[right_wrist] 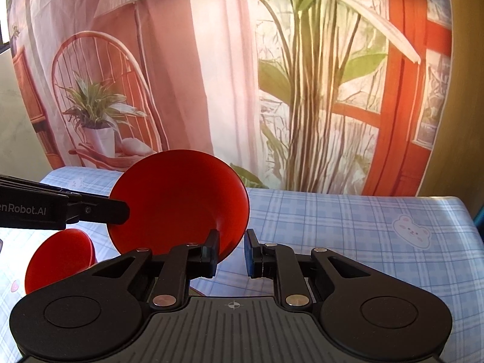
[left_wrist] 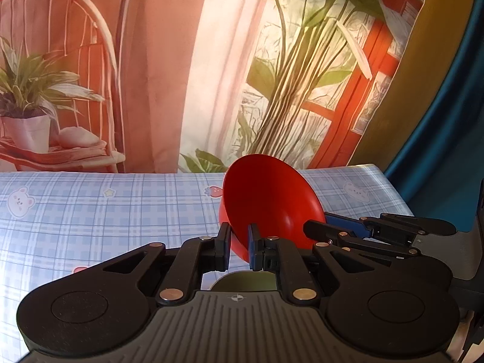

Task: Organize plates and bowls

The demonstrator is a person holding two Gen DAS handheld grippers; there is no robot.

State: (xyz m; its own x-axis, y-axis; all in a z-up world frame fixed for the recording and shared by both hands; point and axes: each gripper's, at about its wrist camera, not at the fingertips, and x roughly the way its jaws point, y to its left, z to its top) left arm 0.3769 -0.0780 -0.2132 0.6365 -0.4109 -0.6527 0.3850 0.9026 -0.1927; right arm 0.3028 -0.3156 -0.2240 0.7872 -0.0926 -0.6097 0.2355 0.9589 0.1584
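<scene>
A red bowl [left_wrist: 269, 199] hangs tilted above the blue plaid tablecloth [left_wrist: 121, 211], its hollow facing me. My left gripper [left_wrist: 239, 237] is shut on the bowl's near rim. My right gripper [left_wrist: 317, 227] comes in from the right and clamps the bowl's right edge. In the right wrist view the same red bowl [right_wrist: 178, 202] has its lower rim between the pads of my right gripper [right_wrist: 231, 243], while the left gripper [right_wrist: 121, 208] holds the bowl's left edge. A second red bowl [right_wrist: 60, 257] sits on the table at lower left.
An olive-green rounded dish [left_wrist: 242, 281] shows just under my left gripper, mostly hidden. A printed backdrop [left_wrist: 211, 60] of a chair, plants and a window hangs behind the table's far edge. The table's right edge [right_wrist: 466, 211] lies close by.
</scene>
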